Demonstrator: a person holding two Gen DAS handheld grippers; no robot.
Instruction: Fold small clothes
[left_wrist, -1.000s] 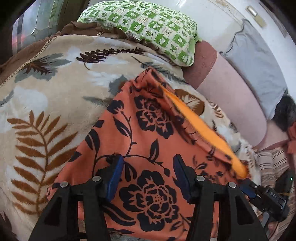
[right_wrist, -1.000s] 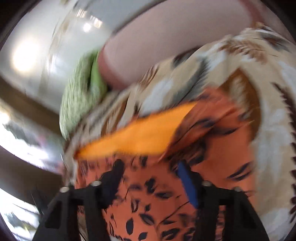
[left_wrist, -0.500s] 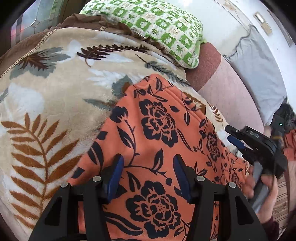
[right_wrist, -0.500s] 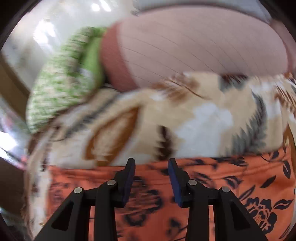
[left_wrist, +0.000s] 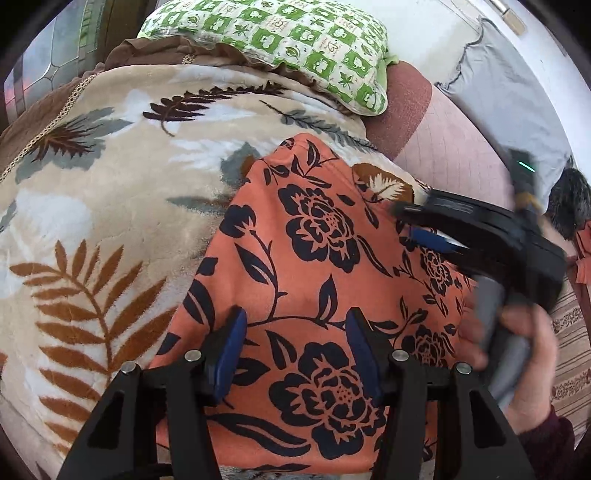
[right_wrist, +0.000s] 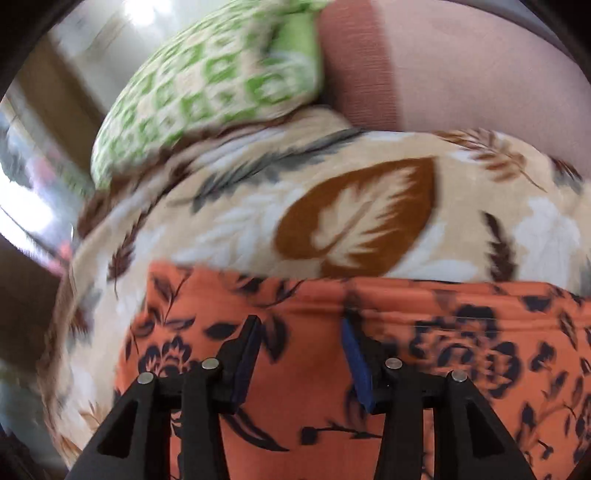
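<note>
While flat, garment (left_wrist: 317, 266) (orange) lies.

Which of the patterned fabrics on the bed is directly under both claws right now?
The orange cloth with black flowers. The beige leaf-print blanket lies beneath and around it, and the green checked pillow sits farther back.

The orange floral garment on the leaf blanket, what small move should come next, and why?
Probably lower the right tool, its jaws opening with nothing between them, onto the orange black-flowered cloth's far edge by the beige leaf-print blanket, to pinch it for another fold.
</note>
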